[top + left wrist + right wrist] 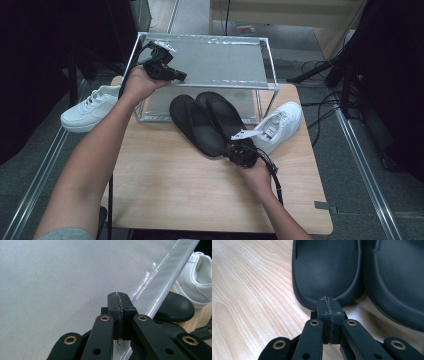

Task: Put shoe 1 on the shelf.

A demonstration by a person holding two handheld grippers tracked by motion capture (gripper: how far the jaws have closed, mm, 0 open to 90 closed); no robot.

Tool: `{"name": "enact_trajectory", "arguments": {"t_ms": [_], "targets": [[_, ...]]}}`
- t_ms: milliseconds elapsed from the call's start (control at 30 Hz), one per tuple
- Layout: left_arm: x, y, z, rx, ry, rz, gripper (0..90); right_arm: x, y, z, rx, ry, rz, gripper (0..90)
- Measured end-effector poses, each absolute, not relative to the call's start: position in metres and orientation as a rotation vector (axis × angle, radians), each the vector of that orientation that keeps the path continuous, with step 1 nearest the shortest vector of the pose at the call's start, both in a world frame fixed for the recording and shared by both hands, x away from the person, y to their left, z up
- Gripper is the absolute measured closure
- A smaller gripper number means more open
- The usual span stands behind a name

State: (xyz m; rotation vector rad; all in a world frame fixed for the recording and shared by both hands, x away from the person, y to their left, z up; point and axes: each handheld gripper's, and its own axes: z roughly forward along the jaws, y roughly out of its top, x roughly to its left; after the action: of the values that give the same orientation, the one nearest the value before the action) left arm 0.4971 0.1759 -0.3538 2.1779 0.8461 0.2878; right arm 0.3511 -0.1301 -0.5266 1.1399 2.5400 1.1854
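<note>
Two black slippers lie side by side on the wooden table (pixel 170 190), toes under a metal rack (pixel 210 57). My right gripper (pixel 230 148) (pixel 327 300) is shut with nothing between its jaws, its tips right at the heel rim of the left slipper (pixel 195 125) (pixel 327 267). The right slipper (pixel 222 114) (pixel 397 277) lies just beside it. My left gripper (pixel 182 77) (pixel 119 296) is shut and empty, held over the front left of the rack's grey top shelf (pixel 50 277). Below the shelf edge, the left gripper view also catches a black slipper (pixel 177 308).
A white sneaker (pixel 277 125) (pixel 197 282) lies on the table right of the slippers. Another white sneaker (pixel 90 112) sits off the table's left edge beside the rack. The near half of the table is bare wood. Cables run across the floor at right.
</note>
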Motion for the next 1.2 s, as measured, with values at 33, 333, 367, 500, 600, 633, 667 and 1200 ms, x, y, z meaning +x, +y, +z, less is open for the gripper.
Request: {"name": "enact_trajectory", "arguments": {"t_ms": [33,333,367,500,600,633,667,1200], "targets": [[0.497,0.177,-0.354,2.169,0.854,0.28,89.9,0.352,-0.13,-0.528,1.141,2.545,1.185,90.0],[0.498,0.177,-0.356,2.155,0.904,0.268,89.3,0.355,-0.126,-0.529,1.143,2.537,1.211,90.0],[0.498,0.176,-0.356,2.157,0.903,0.277,89.8,0.356,-0.124,-0.53,1.136,2.536,1.215,90.0],[0.498,0.173,-0.357,2.16,0.926,0.303,90.0,0.358,-0.117,-0.53,1.139,2.532,1.214,90.0],[0.498,0.173,-0.357,2.163,0.927,0.303,90.0,0.36,-0.113,-0.529,1.117,2.531,1.194,90.0],[0.498,0.173,-0.357,2.164,0.926,0.303,90.0,0.361,-0.111,-0.529,1.121,2.532,1.192,90.0],[0.498,0.173,-0.357,2.162,0.928,0.304,90.0,0.362,-0.109,-0.529,1.121,2.53,1.189,90.0],[0.496,0.169,-0.355,2.185,0.927,0.335,90.0,0.373,-0.059,-0.53,1.09,2.533,1.189,90.0]]}}
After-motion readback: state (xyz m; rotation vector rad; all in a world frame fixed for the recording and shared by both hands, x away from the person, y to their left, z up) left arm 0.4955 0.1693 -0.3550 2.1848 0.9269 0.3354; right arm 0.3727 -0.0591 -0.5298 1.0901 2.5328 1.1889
